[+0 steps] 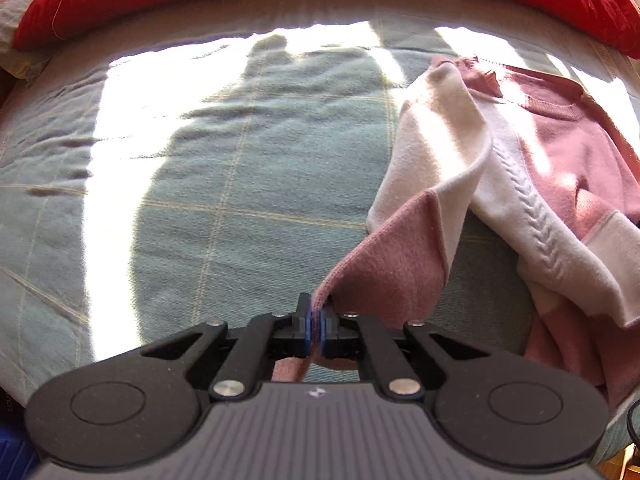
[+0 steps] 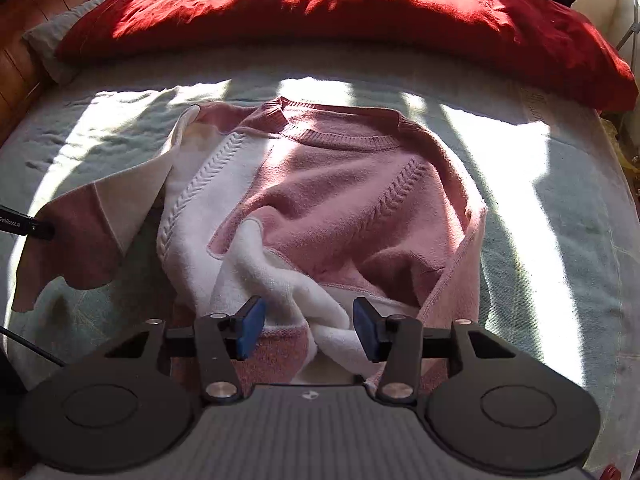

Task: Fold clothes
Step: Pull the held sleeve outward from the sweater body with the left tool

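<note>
Gripping the pink cuff of a sleeve (image 1: 400,264), our left gripper (image 1: 316,326) has its blue pads (image 1: 307,328) pressed together on the hem, the fabric drawn taut from the sweater (image 2: 340,200). We see the pink-and-white knit sweater lying on the green checked bedspread (image 1: 200,200), neckline toward the red pillow (image 2: 360,12) at the far edge. Its white panel with cable stitching is bunched over the pink body. In the right wrist view, our right gripper (image 2: 310,330) hovers over the sweater's near hem, blue pads (image 2: 250,328) spread wide apart and clasping nothing; white and pink folds lie between them. The raised sleeve extends to the left of that view, where the left gripper's black tip meets it. Sunlight bands cross the bed.
</note>
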The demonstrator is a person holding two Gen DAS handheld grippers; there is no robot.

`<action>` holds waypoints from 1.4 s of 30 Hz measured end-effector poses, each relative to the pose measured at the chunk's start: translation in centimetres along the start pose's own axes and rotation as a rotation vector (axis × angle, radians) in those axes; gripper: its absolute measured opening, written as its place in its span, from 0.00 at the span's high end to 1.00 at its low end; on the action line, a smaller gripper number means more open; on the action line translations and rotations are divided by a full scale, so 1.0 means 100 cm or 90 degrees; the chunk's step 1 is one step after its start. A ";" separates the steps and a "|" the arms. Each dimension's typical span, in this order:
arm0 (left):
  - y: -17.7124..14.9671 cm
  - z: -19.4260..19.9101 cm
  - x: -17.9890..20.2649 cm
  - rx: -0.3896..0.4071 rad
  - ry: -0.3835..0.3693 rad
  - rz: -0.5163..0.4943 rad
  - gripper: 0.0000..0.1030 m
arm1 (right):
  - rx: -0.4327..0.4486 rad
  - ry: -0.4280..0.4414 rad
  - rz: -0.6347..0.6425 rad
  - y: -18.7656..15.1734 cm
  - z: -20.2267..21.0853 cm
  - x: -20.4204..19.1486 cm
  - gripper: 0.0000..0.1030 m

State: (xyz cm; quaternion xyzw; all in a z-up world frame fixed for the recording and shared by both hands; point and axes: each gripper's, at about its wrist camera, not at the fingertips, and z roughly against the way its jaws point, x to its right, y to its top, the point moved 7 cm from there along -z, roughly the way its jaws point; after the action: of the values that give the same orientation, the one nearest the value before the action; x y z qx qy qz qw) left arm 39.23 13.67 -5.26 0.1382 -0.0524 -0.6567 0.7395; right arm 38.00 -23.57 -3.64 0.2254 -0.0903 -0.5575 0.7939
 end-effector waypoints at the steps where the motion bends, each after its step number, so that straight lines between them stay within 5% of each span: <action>1: 0.007 0.000 -0.011 0.008 0.011 -0.004 0.98 | 0.001 0.000 0.003 0.001 -0.001 -0.006 0.48; 12: 0.081 -0.027 -0.121 0.065 0.081 -0.024 0.98 | 0.013 -0.057 0.022 0.028 -0.018 -0.048 0.43; 24: 0.137 -0.088 -0.192 0.038 0.056 0.024 0.98 | 0.064 -0.103 0.026 0.076 -0.027 -0.074 0.43; 28: 0.155 -0.116 -0.188 0.011 0.036 -0.009 0.91 | 0.056 -0.102 0.022 0.081 -0.038 -0.086 0.43; 35: 0.137 -0.114 -0.194 0.046 -0.002 -0.032 0.84 | 0.041 -0.073 0.037 0.081 -0.050 -0.111 0.43; 42: 0.100 -0.084 -0.240 0.105 0.055 0.013 0.66 | 0.034 -0.045 0.036 0.087 -0.059 -0.127 0.43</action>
State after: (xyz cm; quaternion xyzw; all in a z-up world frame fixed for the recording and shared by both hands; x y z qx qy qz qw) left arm 47.79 39.49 -8.02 0.2267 -0.0755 -0.6360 0.7338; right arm 43.04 -7.86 -3.47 0.2242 -0.1393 -0.5400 0.7992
